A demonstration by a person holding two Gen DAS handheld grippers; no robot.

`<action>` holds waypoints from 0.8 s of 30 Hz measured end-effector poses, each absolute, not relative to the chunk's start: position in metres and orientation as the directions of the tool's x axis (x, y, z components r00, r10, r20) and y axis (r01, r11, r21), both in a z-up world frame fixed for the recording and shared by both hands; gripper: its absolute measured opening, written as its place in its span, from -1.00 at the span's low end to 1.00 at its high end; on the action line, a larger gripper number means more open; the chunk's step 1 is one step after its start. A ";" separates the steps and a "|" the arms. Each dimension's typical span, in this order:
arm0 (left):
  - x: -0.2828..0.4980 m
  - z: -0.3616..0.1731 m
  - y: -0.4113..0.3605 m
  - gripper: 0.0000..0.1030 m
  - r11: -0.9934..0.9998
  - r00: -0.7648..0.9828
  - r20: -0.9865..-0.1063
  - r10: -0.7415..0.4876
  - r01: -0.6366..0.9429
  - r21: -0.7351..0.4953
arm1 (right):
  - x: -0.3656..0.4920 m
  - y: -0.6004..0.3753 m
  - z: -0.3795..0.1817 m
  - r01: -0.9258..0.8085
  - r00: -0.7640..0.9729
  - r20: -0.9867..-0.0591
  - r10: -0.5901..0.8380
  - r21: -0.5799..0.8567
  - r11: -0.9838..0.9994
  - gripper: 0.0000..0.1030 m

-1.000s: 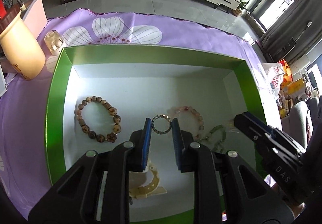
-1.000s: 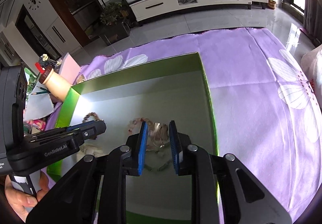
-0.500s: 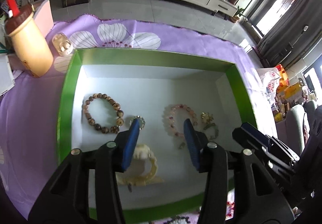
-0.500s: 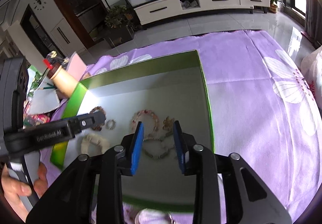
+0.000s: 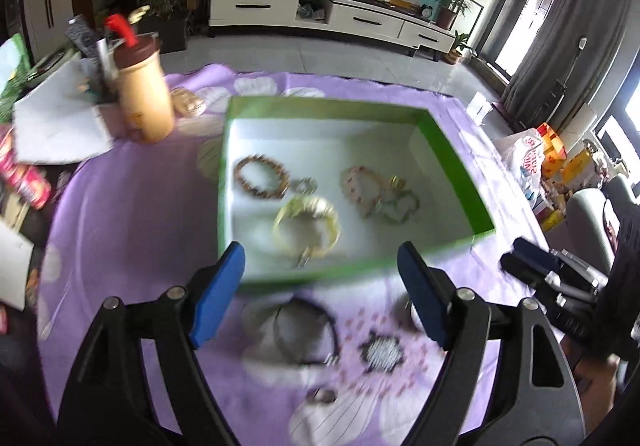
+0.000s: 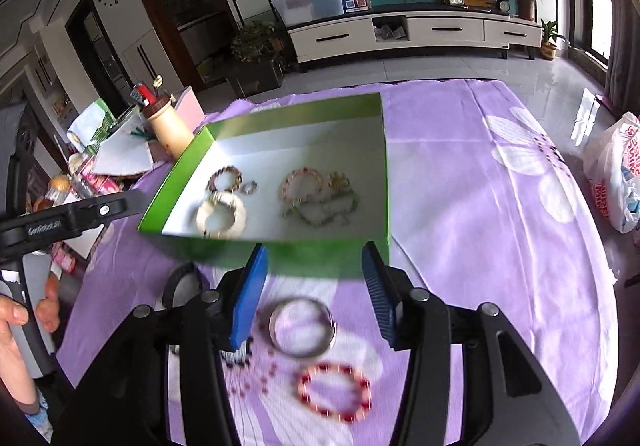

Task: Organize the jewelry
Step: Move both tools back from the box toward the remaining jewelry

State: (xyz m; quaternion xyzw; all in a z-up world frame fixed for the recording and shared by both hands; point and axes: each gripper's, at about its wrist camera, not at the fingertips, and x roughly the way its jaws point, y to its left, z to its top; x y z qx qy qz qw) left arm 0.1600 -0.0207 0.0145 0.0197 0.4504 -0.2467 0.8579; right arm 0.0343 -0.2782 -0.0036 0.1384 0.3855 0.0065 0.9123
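The word "GenRobot.AI" is printed on the wide-open left gripper (image 6: 132,201), the bead bracelets are kept in the green cardboard box (image 6: 328,258), and nothing is held by the wide-open right gripper (image 6: 316,296).

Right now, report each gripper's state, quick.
Left gripper: open, holding nothing, above the cloth just short of the green box.
Right gripper: open, holding nothing, above the silver bangle.
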 end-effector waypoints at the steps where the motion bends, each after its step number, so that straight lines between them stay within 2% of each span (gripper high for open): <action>1: 0.155 0.013 -0.016 0.55 0.879 0.473 -0.785 -0.401 0.440 -0.184 | 0.028 -0.277 -0.004 0.095 0.701 -0.703 0.122 0.261 0.961 -0.03; 11: 0.096 -0.037 0.038 0.55 0.890 0.449 -0.817 -0.361 0.428 -0.158 | -0.024 -0.258 -0.027 0.100 0.664 -0.742 0.089 0.206 0.974 -0.03; 18: 0.066 -0.070 0.058 0.55 0.892 0.396 -0.818 -0.416 0.350 -0.284 | -0.043 -0.234 -0.062 0.047 0.627 -0.774 0.088 0.150 0.988 -0.03; 21: 0.056 -0.073 0.047 0.55 0.891 0.398 -0.828 -0.394 0.388 -0.237 | -0.047 -0.231 -0.074 0.055 0.624 -0.779 0.058 0.118 0.992 -0.03; 24: 0.051 -0.072 0.040 0.55 0.886 0.409 -0.826 -0.388 0.414 -0.211 | -0.051 -0.238 -0.078 0.093 0.643 -0.764 0.058 0.153 0.984 -0.03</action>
